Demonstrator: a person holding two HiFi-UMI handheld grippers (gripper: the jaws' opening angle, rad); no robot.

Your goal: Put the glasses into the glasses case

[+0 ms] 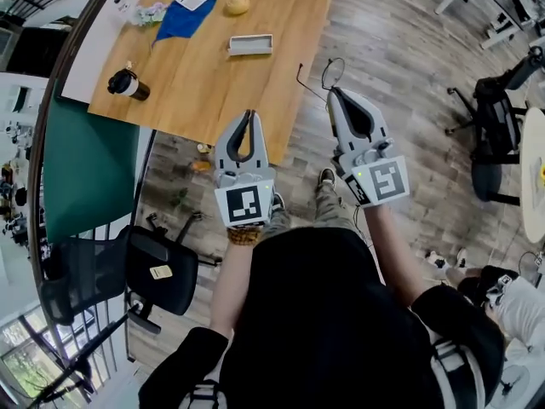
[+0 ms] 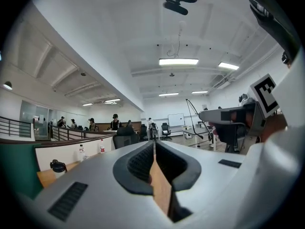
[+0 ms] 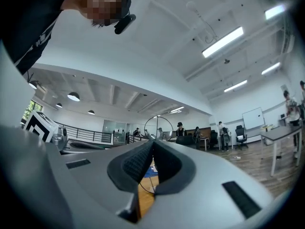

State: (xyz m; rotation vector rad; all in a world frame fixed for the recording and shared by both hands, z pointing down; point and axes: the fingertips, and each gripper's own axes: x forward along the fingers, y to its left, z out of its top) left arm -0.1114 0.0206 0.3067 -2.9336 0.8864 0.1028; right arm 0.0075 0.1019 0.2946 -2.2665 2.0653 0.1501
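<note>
Right hand-held gripper level, pinching glasses | left hand-held gripper level, closed

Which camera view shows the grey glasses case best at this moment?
The head view: the grey rectangular glasses case lies in full sight on the wooden table. Neither gripper view shows the case; each catches only slivers of tabletop.
</note>
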